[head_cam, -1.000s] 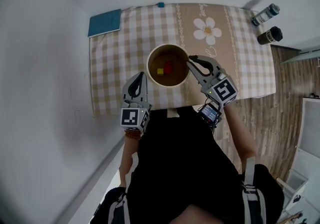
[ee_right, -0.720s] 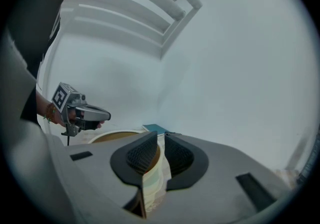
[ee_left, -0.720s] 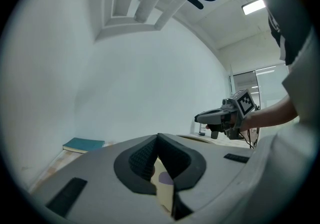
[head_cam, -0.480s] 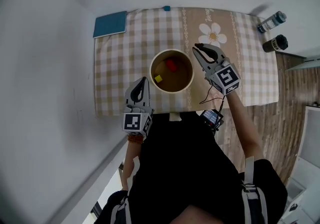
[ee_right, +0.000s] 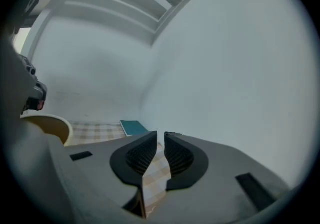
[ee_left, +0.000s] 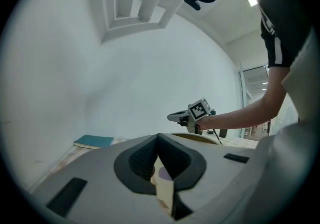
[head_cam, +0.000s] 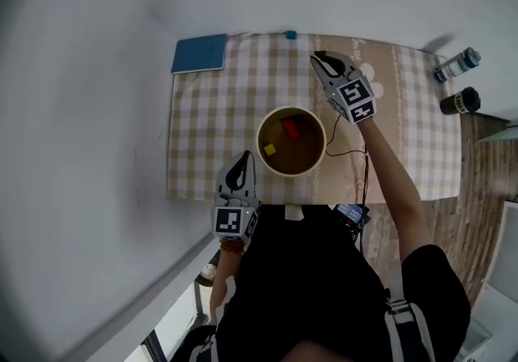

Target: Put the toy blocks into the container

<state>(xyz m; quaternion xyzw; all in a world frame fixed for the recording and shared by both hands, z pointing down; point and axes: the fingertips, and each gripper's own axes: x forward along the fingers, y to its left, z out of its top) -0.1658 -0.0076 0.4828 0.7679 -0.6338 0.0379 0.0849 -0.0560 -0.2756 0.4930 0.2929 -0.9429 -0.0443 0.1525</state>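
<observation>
A round cream container (head_cam: 291,142) stands mid-table and holds a red block (head_cam: 291,127) and a yellow block (head_cam: 270,148). A small teal block (head_cam: 290,34) lies at the table's far edge. My right gripper (head_cam: 316,57) hovers beyond the container, its tips a short way right of the teal block. Its jaws stand slightly apart with nothing between them (ee_right: 160,133). My left gripper (head_cam: 244,155) rests near the front edge, left of the container, jaws shut and empty (ee_left: 158,135).
A teal book (head_cam: 200,53) lies at the far left corner of the checked cloth (head_cam: 210,134). Two bottles (head_cam: 456,66) (head_cam: 460,100) stand at the far right. A cable (head_cam: 348,151) trails from the right gripper past the container. A white wall runs behind the table.
The right gripper has left the container's right rim and travelled up to the far side of the table. The left gripper stays by the front edge.
</observation>
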